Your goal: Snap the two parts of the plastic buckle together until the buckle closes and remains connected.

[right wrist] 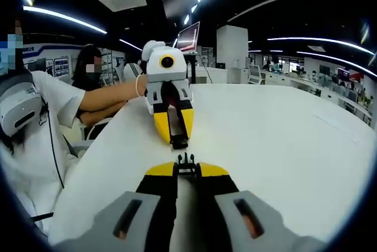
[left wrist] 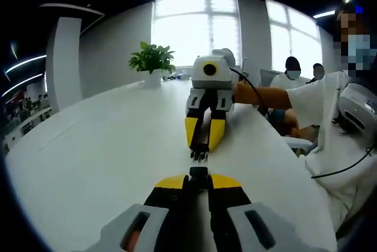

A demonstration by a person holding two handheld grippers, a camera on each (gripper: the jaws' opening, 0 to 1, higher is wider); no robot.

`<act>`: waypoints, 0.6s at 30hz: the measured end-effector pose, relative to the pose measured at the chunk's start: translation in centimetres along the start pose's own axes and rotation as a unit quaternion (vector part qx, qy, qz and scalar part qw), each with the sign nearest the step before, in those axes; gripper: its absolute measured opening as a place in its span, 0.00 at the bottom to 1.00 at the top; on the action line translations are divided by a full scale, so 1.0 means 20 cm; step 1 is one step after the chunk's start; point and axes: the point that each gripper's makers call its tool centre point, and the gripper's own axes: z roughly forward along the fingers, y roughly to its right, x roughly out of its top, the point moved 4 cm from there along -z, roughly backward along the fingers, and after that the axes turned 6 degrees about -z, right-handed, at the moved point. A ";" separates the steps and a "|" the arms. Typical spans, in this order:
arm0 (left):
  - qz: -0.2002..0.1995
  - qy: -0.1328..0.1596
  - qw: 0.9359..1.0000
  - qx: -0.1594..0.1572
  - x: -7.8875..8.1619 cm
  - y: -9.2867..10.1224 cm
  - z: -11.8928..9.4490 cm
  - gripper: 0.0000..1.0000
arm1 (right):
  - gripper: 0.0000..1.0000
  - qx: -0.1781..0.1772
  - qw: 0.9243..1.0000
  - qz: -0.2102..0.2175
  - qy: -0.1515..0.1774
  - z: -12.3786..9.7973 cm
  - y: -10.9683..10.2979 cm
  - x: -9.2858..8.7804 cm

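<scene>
No text, label or number can be read.

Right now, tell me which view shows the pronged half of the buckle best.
The right gripper view: the pronged buckle half sits close, prongs up, shut in the right hand-held gripper. The left gripper view shows it farther off, pointing toward the socket half.
</scene>
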 end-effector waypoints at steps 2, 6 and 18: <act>0.002 -0.001 1.000 -0.001 0.00 0.00 0.00 0.12 | 0.11 0.003 1.000 -0.001 -0.001 0.00 -0.01 0.00; 0.005 -0.004 1.000 -0.004 0.00 0.00 0.01 0.12 | 0.11 0.006 1.000 -0.003 -0.003 0.01 -0.01 0.00; 0.014 -0.011 1.000 -0.007 0.01 0.01 0.03 0.12 | 0.11 0.015 1.000 -0.004 -0.004 0.03 -0.03 0.01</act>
